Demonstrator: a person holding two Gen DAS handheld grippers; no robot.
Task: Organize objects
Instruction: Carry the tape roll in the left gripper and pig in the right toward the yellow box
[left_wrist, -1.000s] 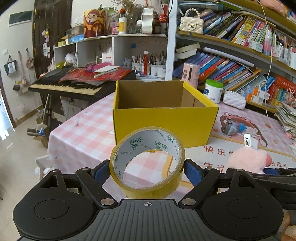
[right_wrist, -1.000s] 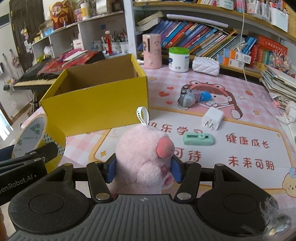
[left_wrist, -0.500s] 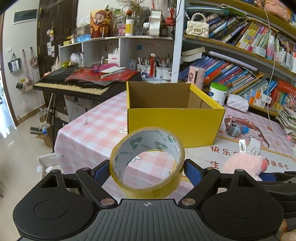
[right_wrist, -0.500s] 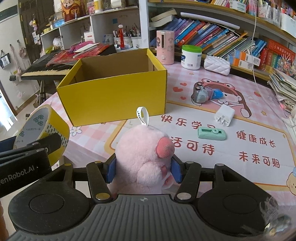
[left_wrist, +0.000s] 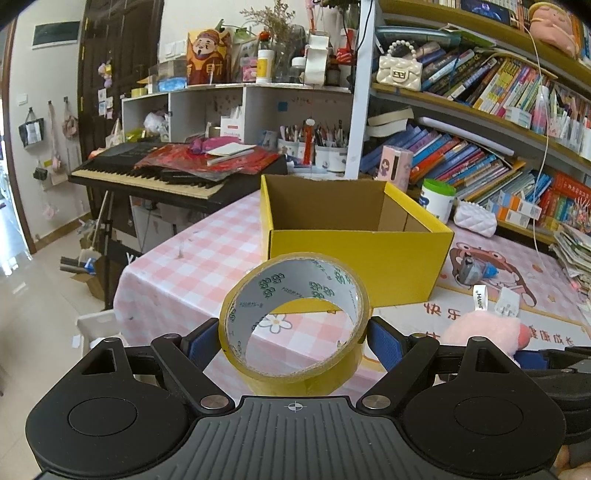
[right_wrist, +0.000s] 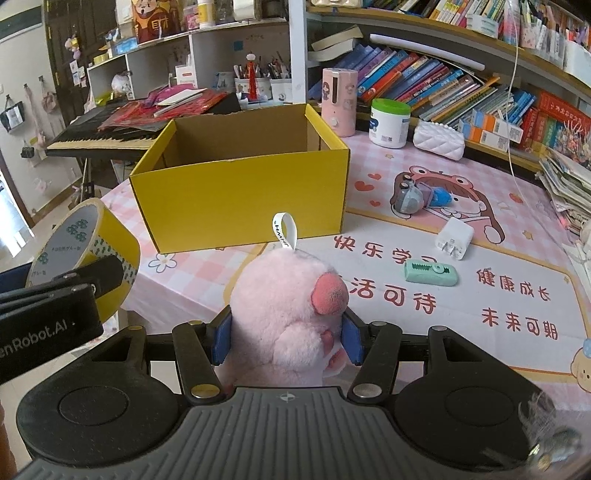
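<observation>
Behind the yellow box (right_wrist: 240, 192)'s wall, its floor is hidden.

A roll of yellow tape (left_wrist: 295, 321) is held off the worktop, tilted so its white printed core is seen. A pink plush pig (right_wrist: 284, 314) with a white loop tag is held upright. An open yellow cardboard box (right_wrist: 240, 195) is set on the checked worktop (right_wrist: 424, 206), apparently empty.

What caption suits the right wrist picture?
Right tongs grip a pink plush toy before an open yellow box.
</observation>
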